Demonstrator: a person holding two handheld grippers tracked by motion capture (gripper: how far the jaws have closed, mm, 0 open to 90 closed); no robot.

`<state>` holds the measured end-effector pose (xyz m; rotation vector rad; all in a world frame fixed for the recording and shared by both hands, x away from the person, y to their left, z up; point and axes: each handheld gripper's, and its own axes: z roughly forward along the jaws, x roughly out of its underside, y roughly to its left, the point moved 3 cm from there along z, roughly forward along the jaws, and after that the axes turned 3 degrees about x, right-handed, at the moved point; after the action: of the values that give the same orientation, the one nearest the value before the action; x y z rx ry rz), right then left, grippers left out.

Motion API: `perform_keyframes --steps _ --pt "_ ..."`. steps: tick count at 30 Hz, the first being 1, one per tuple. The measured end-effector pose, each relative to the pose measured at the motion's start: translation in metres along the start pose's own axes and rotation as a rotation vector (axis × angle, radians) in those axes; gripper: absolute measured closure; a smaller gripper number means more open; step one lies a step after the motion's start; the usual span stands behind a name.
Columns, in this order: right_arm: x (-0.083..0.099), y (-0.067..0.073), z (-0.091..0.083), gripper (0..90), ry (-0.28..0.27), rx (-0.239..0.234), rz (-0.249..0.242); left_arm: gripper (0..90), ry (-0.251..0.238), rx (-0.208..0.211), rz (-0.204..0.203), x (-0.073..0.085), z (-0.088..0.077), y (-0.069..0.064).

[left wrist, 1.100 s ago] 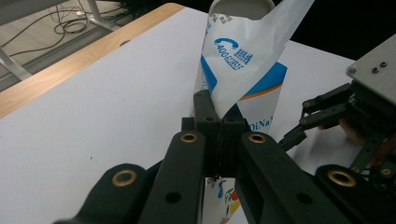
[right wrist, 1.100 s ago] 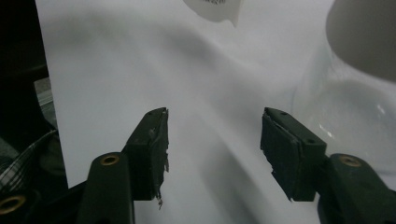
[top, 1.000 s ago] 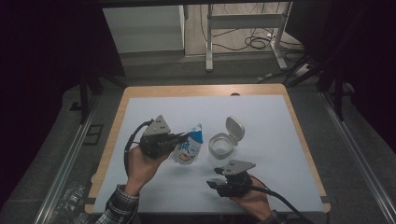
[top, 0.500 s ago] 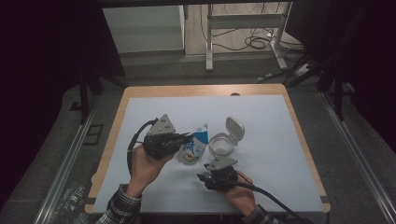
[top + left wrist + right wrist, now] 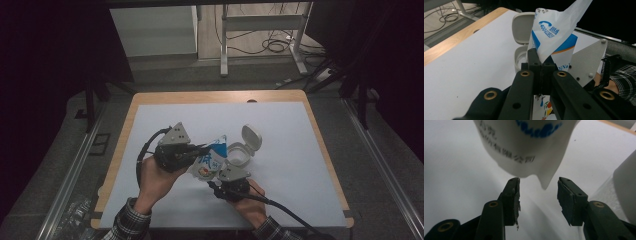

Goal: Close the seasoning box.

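A white pouch [image 5: 209, 161] with blue bands and printed lettering hangs tilted above the white tabletop [image 5: 300, 145], pinched at one edge, its lower corner dangling free. Just beside it stands a small white tub [image 5: 239, 158], upright, its hinged flip lid [image 5: 251, 137] swung open and leaning back
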<state>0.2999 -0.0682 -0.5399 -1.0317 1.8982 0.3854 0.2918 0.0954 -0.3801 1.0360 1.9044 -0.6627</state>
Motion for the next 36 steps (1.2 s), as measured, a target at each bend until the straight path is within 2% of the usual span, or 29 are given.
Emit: perform_keyframes --steps 8,13,16,17,18,19,20,21,23,24,26,29,33,36 --pt "-0.002 0.001 0.002 49.8 -0.046 0.035 -0.010 90.0 0.004 0.019 -0.006 -0.003 0.000 -0.002" --pt "-0.004 0.002 0.002 49.4 -0.078 0.063 -0.036 90.0 0.015 0.034 -0.009 -0.005 0.001 -0.004" --pt "-0.005 0.003 0.001 48.5 -0.097 0.062 -0.035 90.0 0.019 0.035 -0.010 -0.006 0.002 -0.004" --pt "-0.006 0.003 0.000 48.8 -0.099 0.034 -0.035 90.0 0.022 0.030 -0.010 -0.006 0.003 -0.003" --pt "-0.006 0.002 -0.001 49.1 -0.108 0.058 -0.044 90.0 0.026 0.019 -0.011 -0.006 0.004 -0.002" --pt "-0.008 0.004 -0.002 50.7 -0.113 0.054 -0.026 90.0 0.027 0.018 -0.012 -0.006 0.004 -0.001" --pt "-0.008 0.004 -0.003 50.7 -0.111 0.039 -0.031 90.0 0.025 0.026 -0.021 -0.006 0.004 0.000" --pt "-0.007 0.003 -0.003 51.4 -0.106 0.045 -0.047 90.0 0.028 0.029 -0.028 -0.006 0.005 0.002" --pt "-0.007 0.005 -0.004 52.9 -0.107 0.032 -0.026 90.0 0.038 0.028 -0.038 -0.007 0.008 0.004" --pt "-0.007 0.005 -0.003 53.4 -0.102 0.017 -0.038 90.0 0.048 0.030 -0.040 -0.007 0.011 0.005" --pt "-0.006 0.007 -0.003 54.6 -0.099 0.017 -0.042 90.0 0.061 0.030 -0.039 -0.008 0.014 0.006" --pt "-0.006 0.009 -0.005 54.6 -0.088 -0.004 -0.035 90.0 0.074 0.039 -0.049 -0.010 0.019 0.009" --pt "-0.006 0.010 -0.007 52.1 -0.087 0.009 -0.049 90.0 0.095 0.033 -0.060 -0.013 0.025 0.012" --pt "-0.006 0.010 -0.007 50.7 -0.089 0.010 -0.051 90.0 0.105 0.047 -0.074 -0.014 0.031 0.015"
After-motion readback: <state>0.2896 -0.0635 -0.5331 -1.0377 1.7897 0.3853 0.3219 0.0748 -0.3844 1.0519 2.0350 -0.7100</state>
